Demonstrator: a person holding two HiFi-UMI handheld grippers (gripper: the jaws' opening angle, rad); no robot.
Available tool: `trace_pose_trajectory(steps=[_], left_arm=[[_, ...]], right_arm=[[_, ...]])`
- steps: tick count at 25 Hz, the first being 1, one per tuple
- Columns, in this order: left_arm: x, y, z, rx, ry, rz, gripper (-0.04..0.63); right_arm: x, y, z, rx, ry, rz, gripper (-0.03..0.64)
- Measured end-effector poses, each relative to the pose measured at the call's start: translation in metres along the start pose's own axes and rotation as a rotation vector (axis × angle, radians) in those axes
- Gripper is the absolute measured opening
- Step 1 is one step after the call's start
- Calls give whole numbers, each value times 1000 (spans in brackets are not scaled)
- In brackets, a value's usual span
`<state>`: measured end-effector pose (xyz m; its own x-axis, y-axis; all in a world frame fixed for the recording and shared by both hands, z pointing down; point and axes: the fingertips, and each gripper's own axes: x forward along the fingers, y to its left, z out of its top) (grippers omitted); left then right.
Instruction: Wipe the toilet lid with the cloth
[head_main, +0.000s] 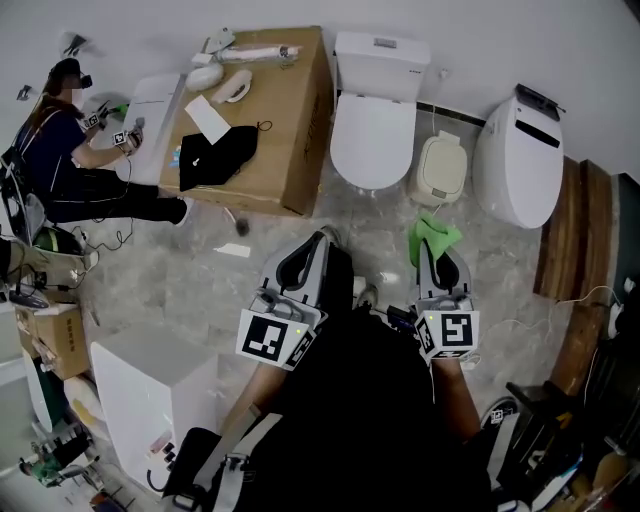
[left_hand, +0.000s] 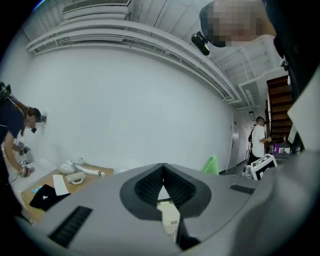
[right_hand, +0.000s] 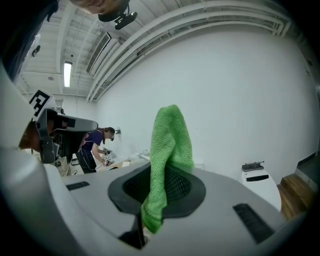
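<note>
i hold my right hand-held gripper (head_main: 437, 252) low in front of me, and its jaws are closed on the green cloth (head_main: 432, 236); in the right gripper view the cloth (right_hand: 169, 145) stands up from between the jaws, and its lower end hangs down toward the camera; my left hand-held gripper (head_main: 321, 237) is at the same height, well apart from the right one; in the left gripper view its jaws are pressed together at the tips and there is nothing between them (left_hand: 163, 175).

the toilet (head_main: 375, 60) stands against the wall ahead of both hand-held grippers; its white lid (head_main: 370, 140) is down; the cloth is not touching the lid; in the head view it shows below the lid and to the right of it, near a beige container (head_main: 437, 170) that stands on the floor (head_main: 200, 270); to the right of this container there is a second toilet (head_main: 520, 160), also white.

to the left of the toilet, just beside it, is a big cardboard box (head_main: 290, 150); a black fabric piece (head_main: 220, 155) and some white parts lie on its top; a person (head_main: 60, 150) sits on the floor at the far left, beside the box.
</note>
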<state>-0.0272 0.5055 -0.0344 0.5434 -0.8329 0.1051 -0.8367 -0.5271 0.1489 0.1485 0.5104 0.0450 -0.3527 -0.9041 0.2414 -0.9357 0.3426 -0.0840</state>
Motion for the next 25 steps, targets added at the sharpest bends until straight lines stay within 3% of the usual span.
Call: trace_pose_trajectory(steps=[16, 21, 25], left_arm=[[144, 157, 32, -31, 1, -37, 2], [179, 192, 34, -6, 31, -54, 2], [209, 210, 29, -37, 61, -36, 2]], right_arm=[[215, -31, 29, 12, 95, -38, 52], [276, -45, 28, 40, 121, -36, 52], [322, -65, 17, 69, 161, -18, 52]])
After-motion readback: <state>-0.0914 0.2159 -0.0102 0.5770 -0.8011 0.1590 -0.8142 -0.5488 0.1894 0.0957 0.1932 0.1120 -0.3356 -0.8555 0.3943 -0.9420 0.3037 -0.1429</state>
